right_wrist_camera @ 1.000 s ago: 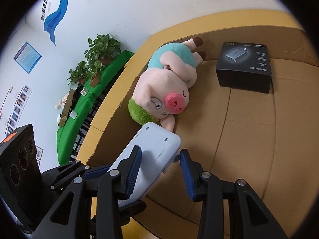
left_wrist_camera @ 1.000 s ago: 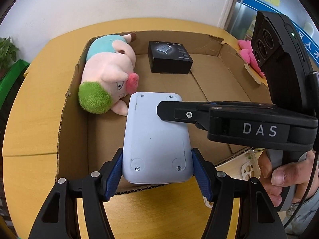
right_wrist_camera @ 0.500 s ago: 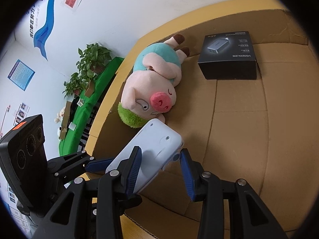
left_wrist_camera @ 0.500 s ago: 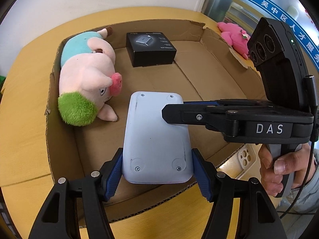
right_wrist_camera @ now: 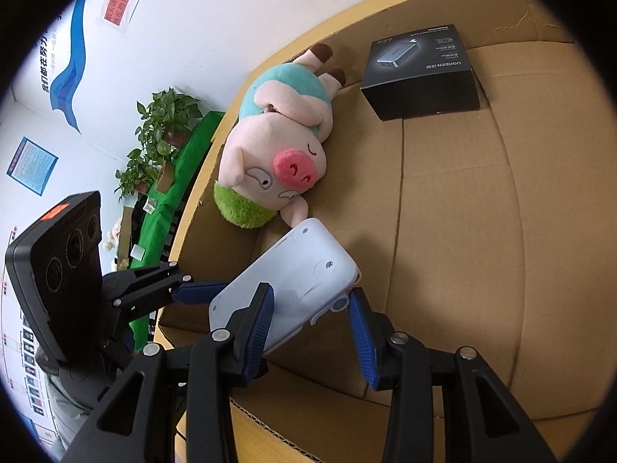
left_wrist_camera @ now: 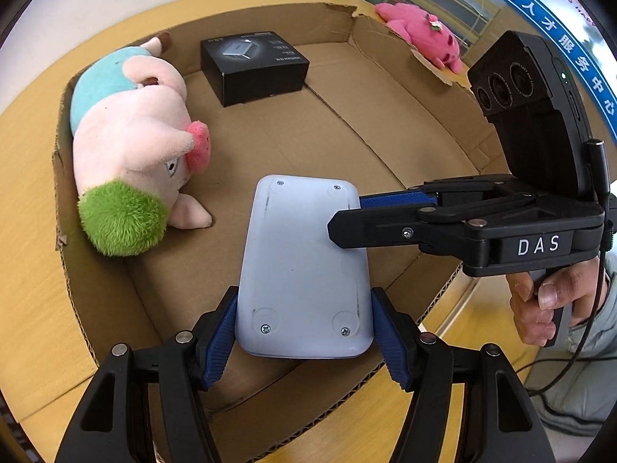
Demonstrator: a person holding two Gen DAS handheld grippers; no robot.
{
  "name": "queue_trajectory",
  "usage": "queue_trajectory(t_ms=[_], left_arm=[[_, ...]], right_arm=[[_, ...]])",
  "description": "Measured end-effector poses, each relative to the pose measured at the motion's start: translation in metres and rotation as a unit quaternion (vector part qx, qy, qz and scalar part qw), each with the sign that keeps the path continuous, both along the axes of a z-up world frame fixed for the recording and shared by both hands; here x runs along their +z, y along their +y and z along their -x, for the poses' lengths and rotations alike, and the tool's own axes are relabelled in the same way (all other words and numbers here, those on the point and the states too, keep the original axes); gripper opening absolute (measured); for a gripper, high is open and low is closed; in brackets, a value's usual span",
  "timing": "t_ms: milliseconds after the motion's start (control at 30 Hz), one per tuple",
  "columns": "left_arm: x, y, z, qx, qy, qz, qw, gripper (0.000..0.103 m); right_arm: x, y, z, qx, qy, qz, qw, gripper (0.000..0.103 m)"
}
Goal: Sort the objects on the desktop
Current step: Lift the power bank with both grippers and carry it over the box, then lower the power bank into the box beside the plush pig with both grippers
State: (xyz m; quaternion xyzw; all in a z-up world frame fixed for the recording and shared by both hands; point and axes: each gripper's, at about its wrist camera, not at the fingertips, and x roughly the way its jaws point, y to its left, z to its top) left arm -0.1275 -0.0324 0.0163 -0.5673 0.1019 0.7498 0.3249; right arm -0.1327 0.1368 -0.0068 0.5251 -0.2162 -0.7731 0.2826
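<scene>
Presently the left gripper (left_wrist_camera: pixel 304 332) was clenched on the near end of a pale blue-grey device (left_wrist_camera: pixel 304 270), its blue pads (left_wrist_camera: pixel 221 333) pressed against both long sides, the device's underside with screws and round feet facing up. The device was held above the floor of an open cardboard box (left_wrist_camera: pixel 405 131), over its near wall and sloping inward; whether its far end touched the floor could not be told. The right gripper (right_wrist_camera: pixel 310 322) came in from the right side of the device, near its far end. In the left wrist view one black finger (left_wrist_camera: pixel 370 227) lay across the upper face and a blue pad showed behind the device's edge. In the right wrist view the left pad (right_wrist_camera: pixel 262 324) lay against the device (right_wrist_camera: pixel 293 281), while the right pad (right_wrist_camera: pixel 360 333) stood apart from it, so this gripper looked released rather than clamped. A hand (left_wrist_camera: pixel 547 305) held the right gripper's handle. Inside the box a plush pig (left_wrist_camera: pixel 135 146), with green hair and a teal shirt, lay on its side along the left wall, its arm near the device's far corner. A black carton (left_wrist_camera: pixel 254 65) sat flat at the far wall, beside the pig's feet. A pink plush (left_wrist_camera: pixel 420 34) rested outside the box, beyond its far right flap.
</scene>
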Motion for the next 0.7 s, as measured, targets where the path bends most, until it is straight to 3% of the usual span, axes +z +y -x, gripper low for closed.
queue_trajectory(t_ms=[233,367,533,700], left_arm=[[-0.009,-0.006,0.013,-0.002,-0.035,0.004,0.9994,0.072],[-0.006,-0.012,0.016,0.017,-0.036,-0.006,0.9992,0.071],[-0.003,-0.011,0.017,0.02,-0.024,0.02,0.9993,0.071],[-0.001,-0.011,0.015,0.026,-0.018,0.024,0.9992,0.071]], right_arm=[[-0.002,-0.005,0.0,0.009,-0.008,-0.011,1.0,0.039],[-0.003,-0.009,-0.002,0.021,-0.02,-0.006,1.0,0.039],[0.015,0.0,0.006,0.023,-0.001,-0.013,1.0,0.04],[0.015,-0.003,0.024,0.055,-0.018,-0.032,0.998,0.04]])
